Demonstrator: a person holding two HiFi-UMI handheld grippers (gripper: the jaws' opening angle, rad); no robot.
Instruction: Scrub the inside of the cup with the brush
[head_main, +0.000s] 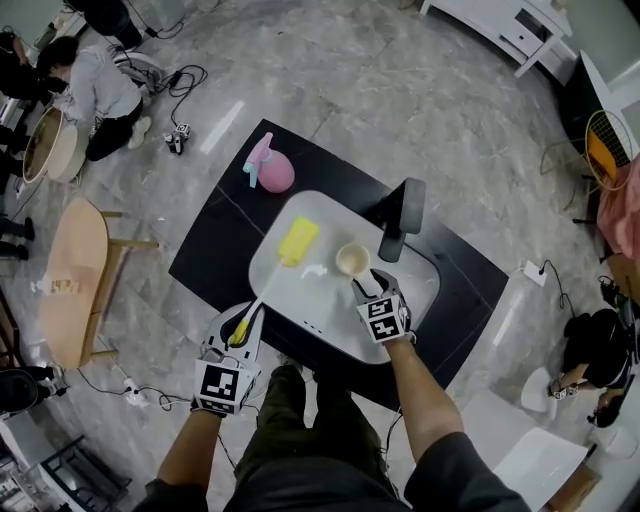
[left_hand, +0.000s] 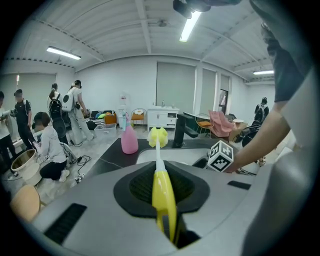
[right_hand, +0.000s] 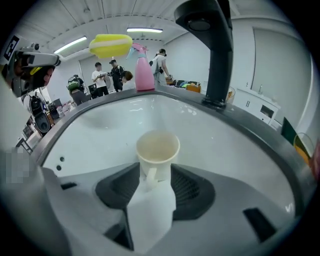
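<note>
Cup (right_hand: 158, 150) stands upright in the white sink (head_main: 300, 300), open mouth up, its handle turned back toward the right gripper (head_main: 372, 288)

Right gripper tilts down into the basin. Its 2 jaws are spread wide with the cup's lower wall between the tips, and a dark pad (right_hand: 117, 187) sits close on either side. No clear squeeze shows, and the cup rests on the sink floor

Left gripper (head_main: 238, 335) is low at the sink's near-left edge. Its jaws are pinched together on the yellow handle of the brush (left_hand: 162, 187). The handle runs straight out along the jaws to a white neck and a yellow sponge head

The brush head hangs over the basin, left of the cup and apart from it, not inside it

Black faucet (head_main: 400, 215) rises at the sink's far rim, just beyond the cup. 1 pink spray bottle (head_main: 270, 172) stands on the black counter (head_main: 220, 250), behind the brush head
</note>
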